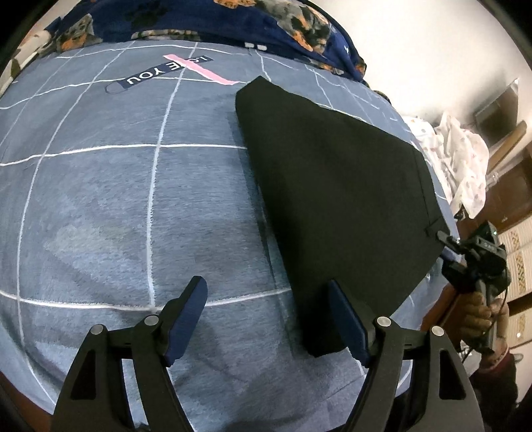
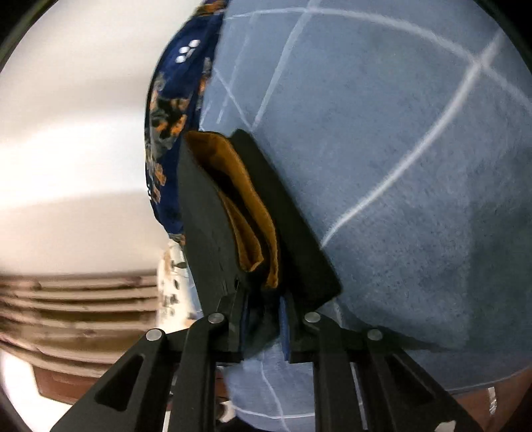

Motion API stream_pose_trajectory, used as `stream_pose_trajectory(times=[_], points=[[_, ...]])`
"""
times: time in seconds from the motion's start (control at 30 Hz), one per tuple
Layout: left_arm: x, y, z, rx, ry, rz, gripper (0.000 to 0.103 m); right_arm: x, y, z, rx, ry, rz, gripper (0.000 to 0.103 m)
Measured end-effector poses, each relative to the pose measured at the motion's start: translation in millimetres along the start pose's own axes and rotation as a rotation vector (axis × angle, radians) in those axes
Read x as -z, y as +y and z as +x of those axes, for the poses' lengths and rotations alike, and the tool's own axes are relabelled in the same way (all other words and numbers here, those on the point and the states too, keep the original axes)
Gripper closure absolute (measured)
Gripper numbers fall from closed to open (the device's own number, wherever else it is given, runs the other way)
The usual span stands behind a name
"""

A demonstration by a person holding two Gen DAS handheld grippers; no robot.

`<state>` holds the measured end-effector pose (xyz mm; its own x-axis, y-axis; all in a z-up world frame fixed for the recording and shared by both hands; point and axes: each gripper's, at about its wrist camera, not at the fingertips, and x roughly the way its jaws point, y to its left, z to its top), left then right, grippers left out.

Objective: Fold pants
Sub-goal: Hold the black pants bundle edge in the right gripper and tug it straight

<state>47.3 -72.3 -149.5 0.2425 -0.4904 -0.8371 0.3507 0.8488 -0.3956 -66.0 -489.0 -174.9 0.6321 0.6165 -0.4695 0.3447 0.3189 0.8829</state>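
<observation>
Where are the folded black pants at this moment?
In the left wrist view the folded black pants lie right of centre on the grey-blue checked blanket, their right edge clamped by the right gripper.

Matt black cloth pants (image 1: 332,186), fuzzy bedspread (image 1: 116,216)

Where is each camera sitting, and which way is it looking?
Left wrist: sits on the left gripper, looking down at the black pants on the blue checked blanket; its open fingers show, plus the right gripper and a hand.
Right wrist: sits on the right gripper, looking along the pants' edge, with its brown lining, clamped between its fingers.
Both share the pants, the blanket and the floral quilt.
</observation>
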Motion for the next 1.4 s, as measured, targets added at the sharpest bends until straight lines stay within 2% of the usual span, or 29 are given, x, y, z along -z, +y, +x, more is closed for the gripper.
stream_pose_trajectory(times=[0.17,0.27,0.37,0.47,0.67,0.73,0.77,0.83,0.9,0.97,1.07,1.27,1.4], points=[[-1.8,-3.2,1.0,0.002,0.002,0.002,0.027,1.9,0.9,-7.6,-0.051,-0.022,0.010,0.090],[-0.3,-5.9,2.3,0.006,0.005,0.013,0.027,-1.7,-6.2,-9.3,-0.030,-0.024,0.010,0.090],[0.4,-9.4,2.4,0.015,0.007,0.029,0.027,-0.3,-24.1,-9.2,-0.096,-0.021,0.074,0.090],[1.7,-13.4,3.0,0.017,0.008,0.048,0.027,0.7,-21.5,-11.2,-0.100,-0.022,0.050,0.089],[2.9,-17.4,5.7,0.020,0.016,0.062,0.027,-3.2,-22.5,-9.2,-0.143,-0.010,0.103,0.080],[2.1,-17.2,6.3,0.020,0.019,0.060,0.027,-4.7,-23.5,-11.8,-0.180,-0.013,0.132,0.068],[2.3,-16.4,6.1,0.020,0.019,0.059,0.027,-5.8,-21.8,-13.3,-0.183,-0.016,0.131,0.065],[2.1,-15.4,5.9,0.019,0.020,0.056,0.027,-6.4,-13.9,-22.9,-0.152,-0.049,0.098,0.056],[1.1,-15.3,6.0,0.019,0.020,0.052,0.027,-8.0,-5.4,-35.1,-0.099,-0.102,0.062,0.054],[0.3,-15.4,6.2,0.020,0.022,0.049,0.027,-7.1,0.8,-44.8,-0.098,-0.124,0.033,0.054],[-0.6,-16.3,6.9,0.017,0.022,0.052,0.027,1.2,11.2,-45.0,-0.185,-0.074,0.026,0.056],[0.4,-17.1,6.5,0.018,0.023,0.056,0.027,4.1,6.9,-25.1,-0.088,-0.021,0.052,0.056],[1.3,-15.8,7.6,0.019,0.021,0.049,0.027,-1.5,5.0,-21.8,-0.109,-0.020,0.057,0.056]])
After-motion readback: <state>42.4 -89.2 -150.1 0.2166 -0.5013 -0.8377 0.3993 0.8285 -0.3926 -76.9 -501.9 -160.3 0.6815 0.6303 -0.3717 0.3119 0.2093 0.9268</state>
